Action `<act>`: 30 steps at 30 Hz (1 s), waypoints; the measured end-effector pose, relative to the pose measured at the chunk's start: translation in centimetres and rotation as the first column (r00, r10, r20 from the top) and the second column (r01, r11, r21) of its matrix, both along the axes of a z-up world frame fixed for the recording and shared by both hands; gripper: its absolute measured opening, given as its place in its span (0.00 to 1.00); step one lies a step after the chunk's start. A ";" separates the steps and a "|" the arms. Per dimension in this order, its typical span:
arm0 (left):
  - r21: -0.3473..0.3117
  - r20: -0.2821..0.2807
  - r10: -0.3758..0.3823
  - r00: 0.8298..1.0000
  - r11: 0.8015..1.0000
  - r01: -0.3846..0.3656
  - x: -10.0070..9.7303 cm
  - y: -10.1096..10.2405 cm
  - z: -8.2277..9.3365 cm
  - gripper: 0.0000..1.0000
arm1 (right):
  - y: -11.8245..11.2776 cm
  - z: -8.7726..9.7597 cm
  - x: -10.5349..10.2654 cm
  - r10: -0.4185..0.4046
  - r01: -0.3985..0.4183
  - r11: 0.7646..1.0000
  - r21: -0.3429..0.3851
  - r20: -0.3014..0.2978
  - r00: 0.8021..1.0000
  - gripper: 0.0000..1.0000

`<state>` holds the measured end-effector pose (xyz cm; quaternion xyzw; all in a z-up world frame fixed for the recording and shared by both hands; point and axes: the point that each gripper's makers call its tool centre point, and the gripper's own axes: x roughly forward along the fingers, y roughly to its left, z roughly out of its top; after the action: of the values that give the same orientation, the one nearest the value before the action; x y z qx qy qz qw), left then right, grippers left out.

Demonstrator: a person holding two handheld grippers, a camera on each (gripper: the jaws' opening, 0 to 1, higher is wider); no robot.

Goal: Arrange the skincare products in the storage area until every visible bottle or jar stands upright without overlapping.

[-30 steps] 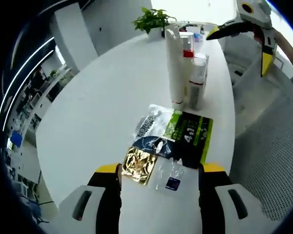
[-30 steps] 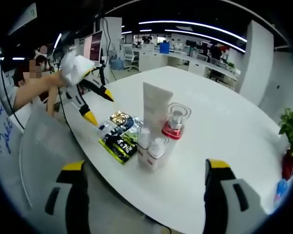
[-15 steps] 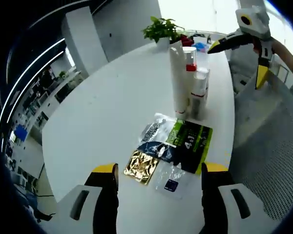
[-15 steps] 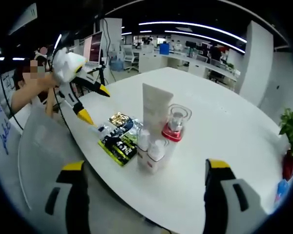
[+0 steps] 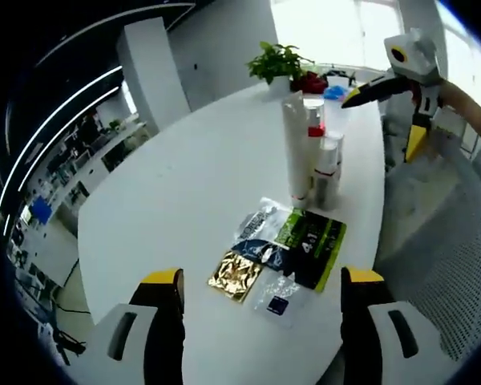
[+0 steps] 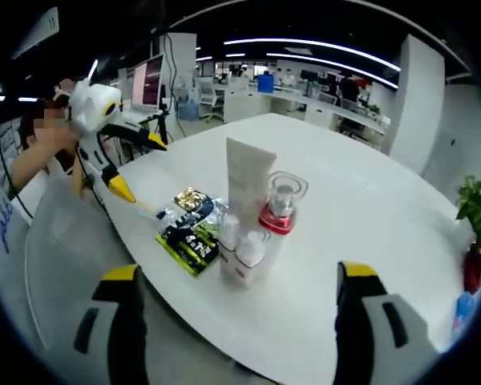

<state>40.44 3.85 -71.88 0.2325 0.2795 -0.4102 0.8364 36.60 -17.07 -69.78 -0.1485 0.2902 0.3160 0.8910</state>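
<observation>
On a round white table a tall white tube stands upright, with a clear jar on a red base behind it and two small white pump bottles beside it. The same group shows in the right gripper view: tube, jar, small bottles. Flat sachets lie in a loose overlapping pile near the table edge. My left gripper is open, held back above the sachets. My right gripper is open, well short of the bottles, with nothing between its jaws.
A potted green plant stands at the far table edge, also at the right in the right gripper view, plant. Grey mesh flooring lies beyond the table edge. An open office with desks fills the background. A person's arm holds the left gripper.
Both cameras have pulled back from the table, so the bottles and sachets look smaller. The sachets no longer sit between my left jaws. The products themselves have not moved.
</observation>
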 end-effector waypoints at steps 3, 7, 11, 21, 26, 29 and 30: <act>-0.016 0.008 0.006 1.000 1.000 -0.006 -0.2 -0.1 0.2 0.79 | -0.1 0.0 0.0 0.000 0.000 1.000 0.000 0.002 1.000 1.00; -0.027 0.005 0.014 1.000 1.000 -0.014 -0.8 -0.1 0.5 0.81 | -0.1 0.1 0.0 0.001 -0.001 1.000 -0.003 0.004 1.000 1.00; -0.056 0.006 0.029 1.000 0.998 -0.029 -1.3 0.1 0.8 0.83 | -0.1 0.3 0.0 0.002 -0.002 1.000 -0.001 0.010 1.000 1.00; -0.096 0.004 0.065 0.998 0.993 -0.064 -2.3 0.8 1.3 0.88 | -0.3 0.4 0.1 -0.002 0.002 1.000 0.002 0.014 1.000 1.00; -0.113 0.013 0.092 0.996 0.990 -0.090 -2.4 1.3 1.6 0.90 | -0.5 0.4 0.0 -0.004 0.004 1.000 -0.001 0.012 1.000 1.00; -0.126 0.016 0.105 0.994 0.987 -0.103 -2.4 1.5 1.8 0.92 | -0.5 0.4 0.0 -0.005 0.005 1.000 -0.001 0.014 1.000 1.00; -0.129 0.016 0.110 0.994 0.986 -0.107 -2.4 1.5 1.8 0.92 | -0.5 0.4 0.0 -0.006 0.006 1.000 -0.002 0.015 1.000 1.00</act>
<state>38.05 5.35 -70.05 0.1677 0.2552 -0.3783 0.8739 36.59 -17.58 -69.34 -0.1509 0.2843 0.3119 0.8939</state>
